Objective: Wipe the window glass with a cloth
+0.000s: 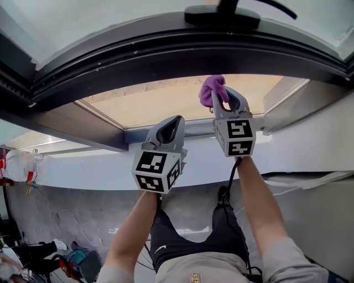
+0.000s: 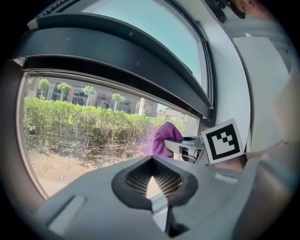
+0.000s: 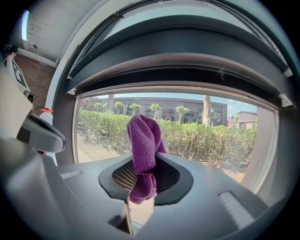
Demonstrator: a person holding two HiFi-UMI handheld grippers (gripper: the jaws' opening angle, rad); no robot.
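A purple cloth (image 1: 212, 89) is bunched up in my right gripper (image 1: 224, 102), which is shut on it and held up at the lower window glass (image 1: 160, 102). In the right gripper view the cloth (image 3: 143, 140) stands up out of the jaws in front of the glass (image 3: 201, 129), with hedges outside. My left gripper (image 1: 172, 128) is lower and to the left, close to the lower frame, with its jaws together and nothing between them. From the left gripper view (image 2: 152, 177) I see the cloth (image 2: 163, 138) and the right gripper (image 2: 188, 146) ahead on the right.
A dark curved window frame (image 1: 166, 47) with a black handle (image 1: 221, 15) runs above the glass. A grey frame bar (image 1: 138, 134) and a white sill (image 1: 83, 168) lie below. A plastic bottle (image 1: 19, 166) stands at the left, with clutter on the floor (image 1: 61, 260).
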